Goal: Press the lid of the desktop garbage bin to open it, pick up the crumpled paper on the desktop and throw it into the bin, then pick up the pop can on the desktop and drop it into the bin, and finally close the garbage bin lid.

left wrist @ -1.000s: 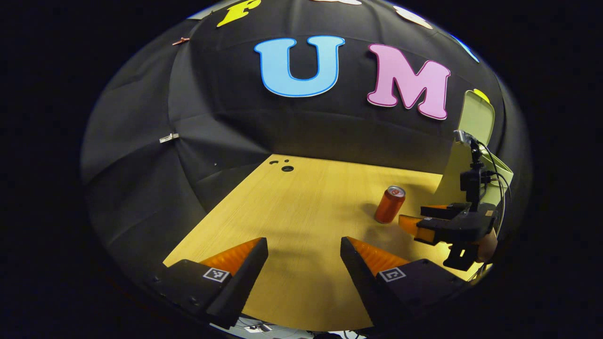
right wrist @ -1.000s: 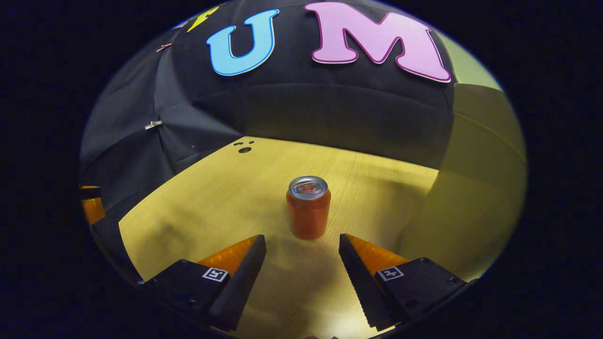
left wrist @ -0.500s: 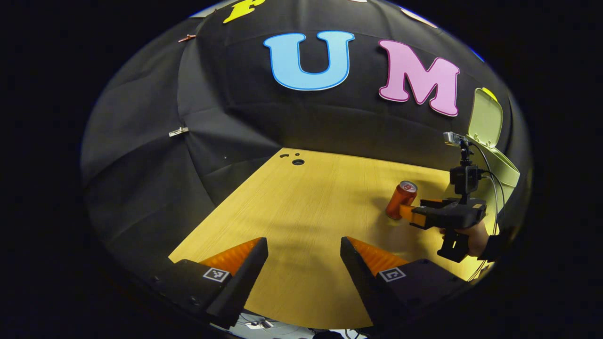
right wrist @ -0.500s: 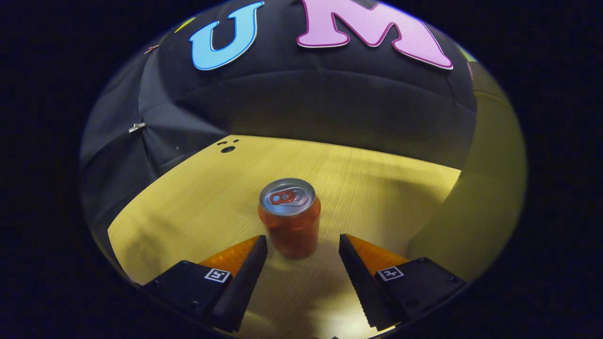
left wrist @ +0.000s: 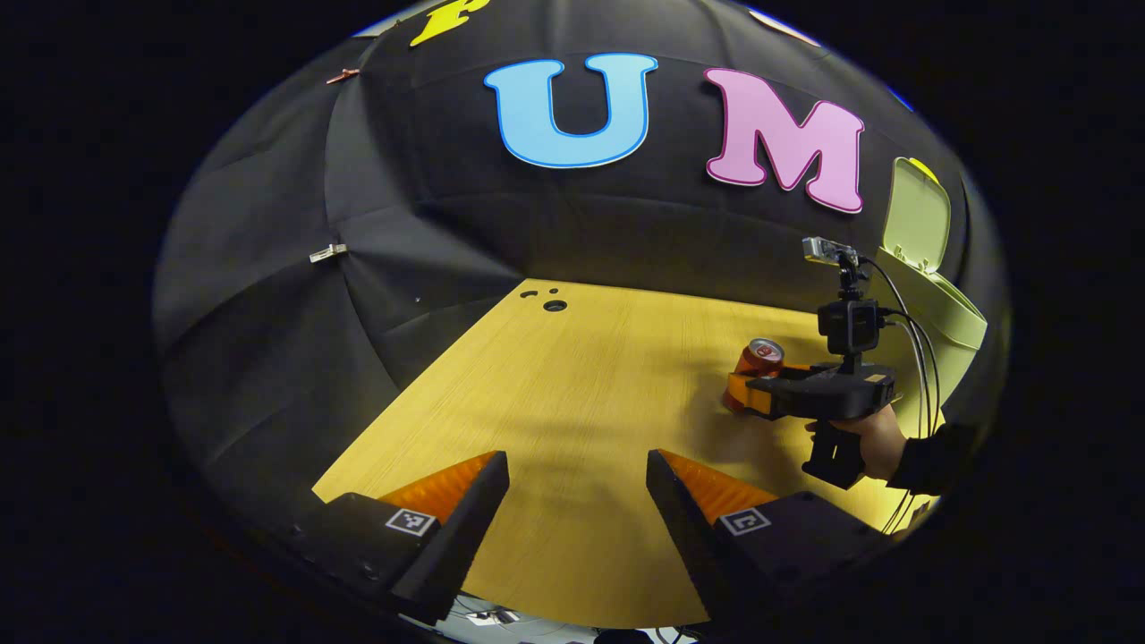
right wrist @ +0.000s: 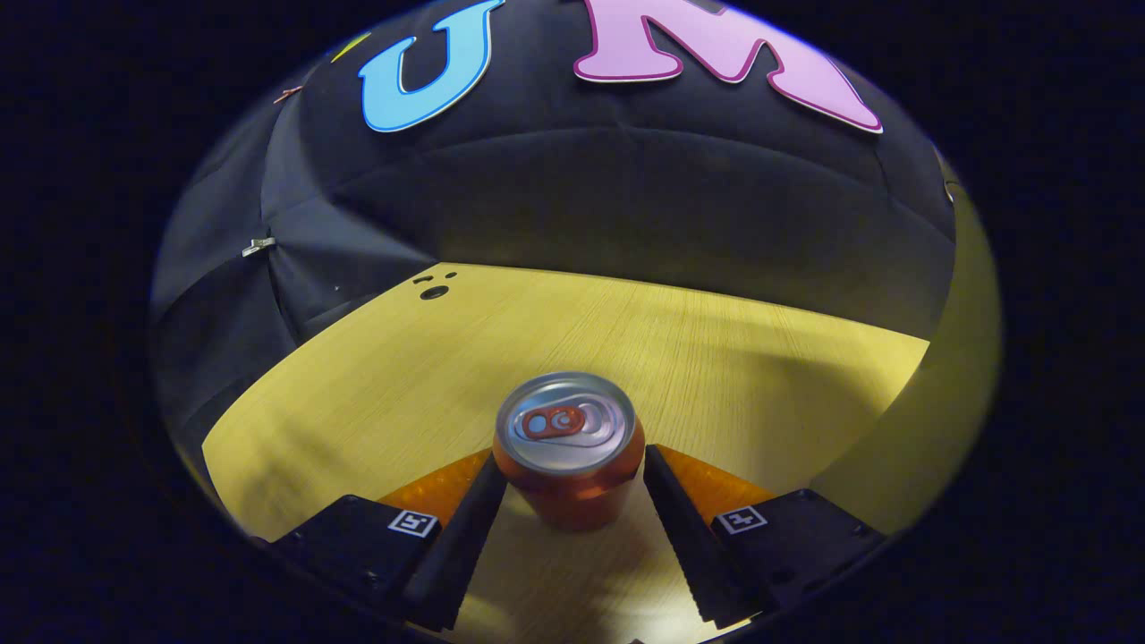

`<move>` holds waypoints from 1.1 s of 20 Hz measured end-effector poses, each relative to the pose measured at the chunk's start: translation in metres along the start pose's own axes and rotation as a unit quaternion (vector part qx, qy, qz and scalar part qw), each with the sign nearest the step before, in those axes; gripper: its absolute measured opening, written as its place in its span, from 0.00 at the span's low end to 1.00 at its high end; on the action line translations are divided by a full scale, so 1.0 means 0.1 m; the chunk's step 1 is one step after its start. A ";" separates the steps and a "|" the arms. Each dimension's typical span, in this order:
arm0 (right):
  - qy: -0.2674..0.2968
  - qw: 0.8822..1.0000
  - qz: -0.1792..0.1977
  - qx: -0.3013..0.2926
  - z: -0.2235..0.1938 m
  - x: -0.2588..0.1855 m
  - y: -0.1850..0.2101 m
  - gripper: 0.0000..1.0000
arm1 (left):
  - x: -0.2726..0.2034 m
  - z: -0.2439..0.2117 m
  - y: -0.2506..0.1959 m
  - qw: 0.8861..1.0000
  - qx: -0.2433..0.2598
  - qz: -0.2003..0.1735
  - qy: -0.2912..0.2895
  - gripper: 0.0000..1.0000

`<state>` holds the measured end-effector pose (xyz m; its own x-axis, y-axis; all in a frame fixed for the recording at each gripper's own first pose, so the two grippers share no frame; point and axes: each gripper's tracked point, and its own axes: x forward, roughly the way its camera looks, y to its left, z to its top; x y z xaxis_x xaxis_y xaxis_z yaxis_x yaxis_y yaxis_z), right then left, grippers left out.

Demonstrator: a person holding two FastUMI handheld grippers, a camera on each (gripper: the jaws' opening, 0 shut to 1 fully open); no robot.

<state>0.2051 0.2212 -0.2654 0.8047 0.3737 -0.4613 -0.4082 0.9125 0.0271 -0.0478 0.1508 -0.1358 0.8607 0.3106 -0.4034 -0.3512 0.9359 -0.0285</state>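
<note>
The right tongs (right wrist: 572,487), wide, are now straddling the pop can (right wrist: 569,452); closing comes next. Left tongs (left wrist: 577,492) are hanging wide.

Glossy orange metal pop can (right wrist: 569,465) with a brushed silver top; matt pale wood-grain desktop (right wrist: 698,349); smooth pale-green plastic bin (left wrist: 930,295); creased black cloth wall (left wrist: 429,241).
</note>
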 end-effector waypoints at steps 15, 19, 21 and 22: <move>-0.023 0.998 0.020 -0.051 0.35 -0.43 0.21 0.83 | -0.10 0.00 -0.12 1.000 0.002 -0.027 -0.015 0.99; -0.042 0.998 0.014 -0.047 0.64 -0.68 0.17 0.83 | -0.11 0.04 -0.15 0.999 0.006 -0.044 -0.027 0.99; -0.054 0.997 0.006 -0.045 0.79 -0.80 0.14 0.83 | -0.12 0.07 -0.16 0.998 0.005 -0.053 -0.032 0.99; -0.059 0.997 -0.001 -0.044 0.87 -0.86 0.11 0.83 | -0.11 0.07 -0.17 0.998 0.002 -0.058 -0.033 0.99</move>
<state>0.1690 0.2136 -0.1481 0.8488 0.3938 -0.3528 -0.4388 0.8969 -0.0544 -0.0485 0.1322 -0.1241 0.9181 0.2104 -0.3359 -0.2466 0.9667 -0.0686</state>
